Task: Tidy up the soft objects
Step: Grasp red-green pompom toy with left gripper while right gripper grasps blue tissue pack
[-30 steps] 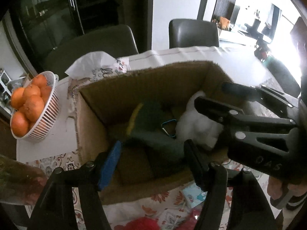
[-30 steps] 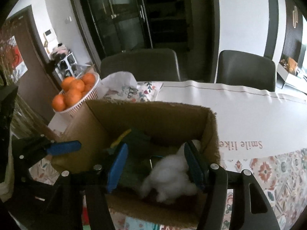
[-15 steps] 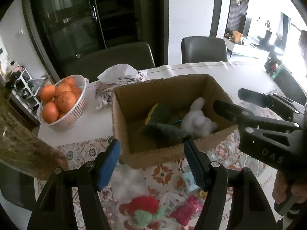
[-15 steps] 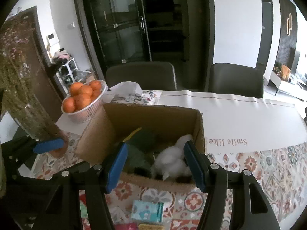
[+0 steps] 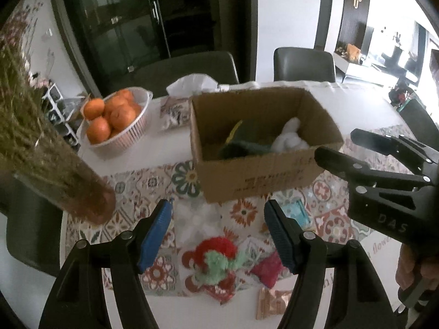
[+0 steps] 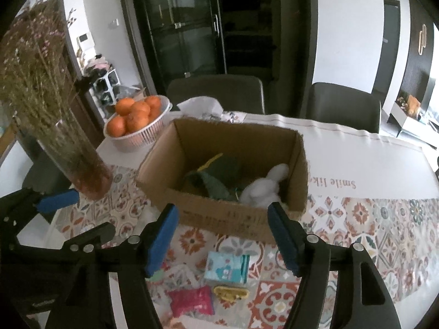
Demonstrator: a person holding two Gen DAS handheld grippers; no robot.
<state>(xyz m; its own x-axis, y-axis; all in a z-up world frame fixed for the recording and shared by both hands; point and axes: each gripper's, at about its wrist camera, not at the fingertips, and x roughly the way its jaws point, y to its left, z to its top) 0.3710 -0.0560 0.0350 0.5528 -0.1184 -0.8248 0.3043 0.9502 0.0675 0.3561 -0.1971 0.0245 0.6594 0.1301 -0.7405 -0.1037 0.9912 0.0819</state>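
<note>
While my left gripper (image 5: 218,231) hangs released, my right gripper (image 6: 222,237), jaws just widened, grasps nothing; the white plush (image 6: 264,187) lies in the cardboard box (image 6: 227,216) at centre frame.

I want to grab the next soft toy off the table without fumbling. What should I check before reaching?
1. Left gripper empty, jaws apart: ok.
2. Right gripper empty; jaws have just been opening: ok.
3. Red and green toy lies free on the tablecloth: ok.
4. Cardboard box has room beside the white toy and green toy: ok.
5. Vase clear of the left gripper's path: cannot tell.
</note>
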